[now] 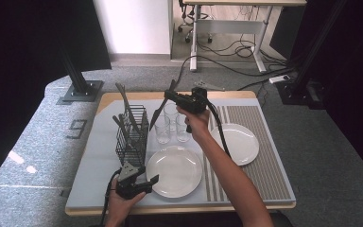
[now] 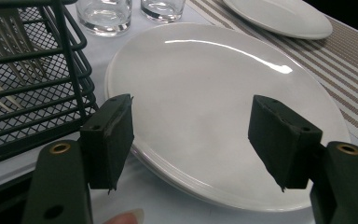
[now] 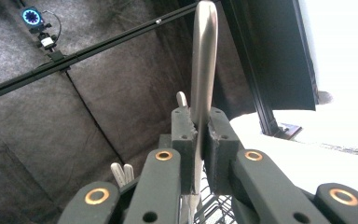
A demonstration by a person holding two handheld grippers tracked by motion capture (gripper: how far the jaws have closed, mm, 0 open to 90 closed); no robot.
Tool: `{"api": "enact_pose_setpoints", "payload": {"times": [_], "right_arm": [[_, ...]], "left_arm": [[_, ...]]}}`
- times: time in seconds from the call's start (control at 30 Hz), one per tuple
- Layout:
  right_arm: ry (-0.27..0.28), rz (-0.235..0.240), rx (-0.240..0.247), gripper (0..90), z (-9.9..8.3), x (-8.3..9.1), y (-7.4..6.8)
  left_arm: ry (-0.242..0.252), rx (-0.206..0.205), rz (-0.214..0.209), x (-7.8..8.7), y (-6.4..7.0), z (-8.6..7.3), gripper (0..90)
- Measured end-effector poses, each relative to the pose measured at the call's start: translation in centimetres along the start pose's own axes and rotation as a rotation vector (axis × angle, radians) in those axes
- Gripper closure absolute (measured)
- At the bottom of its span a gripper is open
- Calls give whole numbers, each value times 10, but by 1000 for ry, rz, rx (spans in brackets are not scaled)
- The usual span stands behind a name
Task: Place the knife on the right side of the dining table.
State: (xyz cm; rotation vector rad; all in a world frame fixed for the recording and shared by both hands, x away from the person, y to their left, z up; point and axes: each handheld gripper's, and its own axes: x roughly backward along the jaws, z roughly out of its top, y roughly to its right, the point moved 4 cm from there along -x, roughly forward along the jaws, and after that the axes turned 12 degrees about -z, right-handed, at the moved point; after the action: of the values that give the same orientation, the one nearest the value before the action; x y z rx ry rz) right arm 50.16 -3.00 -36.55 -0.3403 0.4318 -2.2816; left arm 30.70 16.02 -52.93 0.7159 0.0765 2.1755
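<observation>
Your left gripper [image 1: 147, 183] sits nearest you at the table's [image 1: 90, 189] front edge, jaws spread wide with nothing between them; its own view shows them framing the near plate [image 2: 205, 93] without touching it. Farther out, your right gripper [image 1: 169, 96] is raised above the glasses [image 1: 162, 128], clamped tight on a knife [image 1: 159, 109]. The right gripper view shows the knife's metal handle [image 3: 203, 60] rising beyond the pinched jaws. The wire basket [image 1: 131, 137] just left of the glasses holds more cutlery [image 1: 125, 106], standing upright. A second plate [image 1: 238, 142] lies on the striped mat [image 1: 269, 156].
</observation>
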Motion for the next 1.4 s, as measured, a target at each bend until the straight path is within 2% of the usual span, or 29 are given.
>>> {"api": "enact_pose_setpoints", "payload": {"times": [0.33, 0.73, 0.93, 1.4], "right_arm": [[-6, 5, 8, 837, -8, 6, 0], [5, 6, -18, 837, -14, 16, 7], [7, 11, -14, 837, -17, 23, 8], [8, -4, -16, 837, -19, 37, 19]], "left_arm": [[0, 1, 1, 0, 0, 0, 312], [6, 5, 4, 2, -1, 0, 312], [6, 7, 5, 1, -1, 0, 312], [4, 9, 6, 1, -1, -1, 312]]}}
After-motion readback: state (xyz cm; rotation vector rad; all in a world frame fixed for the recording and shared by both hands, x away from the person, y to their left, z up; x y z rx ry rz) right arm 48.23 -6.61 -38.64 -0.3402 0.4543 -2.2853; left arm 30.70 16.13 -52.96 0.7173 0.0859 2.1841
